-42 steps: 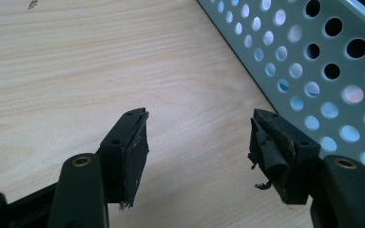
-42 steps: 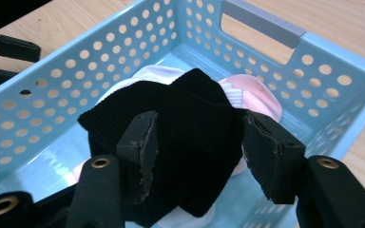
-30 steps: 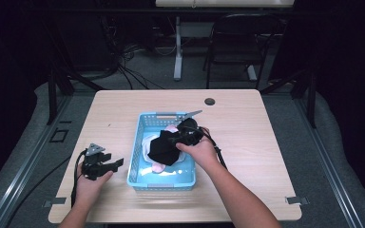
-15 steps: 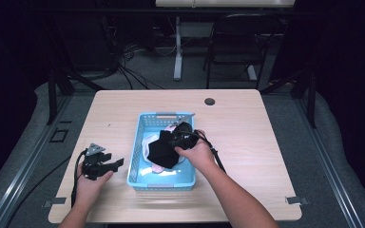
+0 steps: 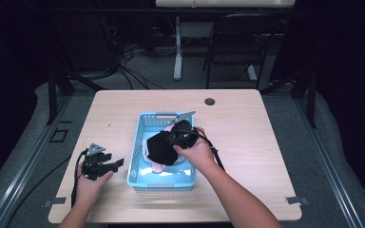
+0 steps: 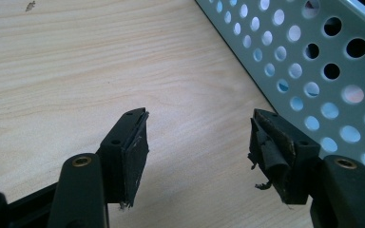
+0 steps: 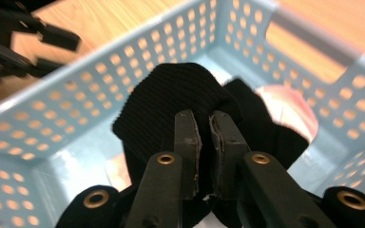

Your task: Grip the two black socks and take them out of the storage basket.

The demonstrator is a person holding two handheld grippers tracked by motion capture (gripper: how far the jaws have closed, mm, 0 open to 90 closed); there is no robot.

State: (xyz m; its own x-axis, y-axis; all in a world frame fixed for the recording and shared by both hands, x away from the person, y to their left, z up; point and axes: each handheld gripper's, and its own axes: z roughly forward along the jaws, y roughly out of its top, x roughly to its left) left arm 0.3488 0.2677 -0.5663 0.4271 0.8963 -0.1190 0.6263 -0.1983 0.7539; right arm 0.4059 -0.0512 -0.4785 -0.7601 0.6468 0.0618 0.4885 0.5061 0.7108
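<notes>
Left hand is resting low at the near-left of the table, holding the left tool with its jaws gaping wide and nothing between them. Right forearm is reaching in diagonally from the bottom edge, right hand wrapped around the right tool, whose jaws are pressing nearly together, pinching black fabric.

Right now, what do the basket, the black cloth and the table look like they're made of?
Basket: likely moulded plastic, pale blue, smooth, punched with round holes. Black cloth: apparently a ribbed knit fabric, soft and matte. Table: wood-look top with light grain lines, possibly laminate.
</notes>
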